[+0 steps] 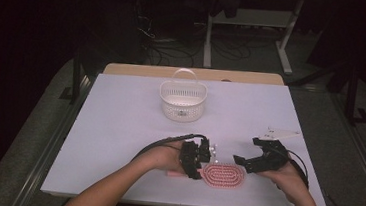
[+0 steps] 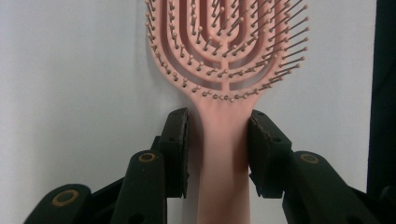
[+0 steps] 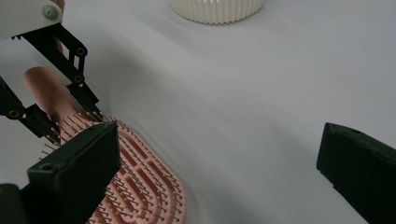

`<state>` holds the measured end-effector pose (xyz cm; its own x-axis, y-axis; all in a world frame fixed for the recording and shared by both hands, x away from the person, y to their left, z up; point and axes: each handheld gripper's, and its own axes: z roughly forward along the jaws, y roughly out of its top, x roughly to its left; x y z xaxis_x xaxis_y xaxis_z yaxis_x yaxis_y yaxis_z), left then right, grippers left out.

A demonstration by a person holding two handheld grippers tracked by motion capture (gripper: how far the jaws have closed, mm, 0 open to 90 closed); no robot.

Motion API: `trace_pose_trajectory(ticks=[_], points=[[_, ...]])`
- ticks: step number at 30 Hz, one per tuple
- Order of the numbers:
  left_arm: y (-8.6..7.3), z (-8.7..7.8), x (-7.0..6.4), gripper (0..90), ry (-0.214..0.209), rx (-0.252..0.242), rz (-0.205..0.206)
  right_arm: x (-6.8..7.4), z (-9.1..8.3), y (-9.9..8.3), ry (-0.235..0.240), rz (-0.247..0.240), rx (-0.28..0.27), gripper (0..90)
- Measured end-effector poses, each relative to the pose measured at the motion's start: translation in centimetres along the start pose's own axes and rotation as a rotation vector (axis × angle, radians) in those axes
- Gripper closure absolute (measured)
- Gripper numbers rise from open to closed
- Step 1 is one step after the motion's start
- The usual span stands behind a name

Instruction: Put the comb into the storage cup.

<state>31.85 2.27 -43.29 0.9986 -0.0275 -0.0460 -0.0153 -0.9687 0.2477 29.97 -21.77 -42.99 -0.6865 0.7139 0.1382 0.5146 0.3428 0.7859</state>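
A pink hairbrush [image 1: 222,175] lies bristles up on the white table [image 1: 119,117] near its front edge. My left gripper [image 1: 196,164] is at the handle end. In the left gripper view the black jaws of that gripper [image 2: 218,140] straddle the brush handle [image 2: 223,186], one pad touching it and a thin gap at the other. My right gripper [image 1: 246,149] hovers open just right of the brush head. In the right gripper view its jaws [image 3: 219,163] stand wide apart, with the brush head [image 3: 140,186] under the left one.
A white slotted basket [image 1: 182,103] with a raised handle stands toward the back middle of the table; its base [image 3: 215,11] shows at the top of the right gripper view. The table's front edge runs just below the brush. The floor around is dark.
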Motion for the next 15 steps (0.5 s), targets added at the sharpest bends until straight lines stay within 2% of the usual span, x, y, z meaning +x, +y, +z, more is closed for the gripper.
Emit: trace_pose_trajectory(ticks=[15], points=[[0.75, 0.09, -0.04, 69.9, 0.015, 0.058, 0.012, -0.17, 0.05, 0.01, -0.003, 0.002, 0.001, 0.0]])
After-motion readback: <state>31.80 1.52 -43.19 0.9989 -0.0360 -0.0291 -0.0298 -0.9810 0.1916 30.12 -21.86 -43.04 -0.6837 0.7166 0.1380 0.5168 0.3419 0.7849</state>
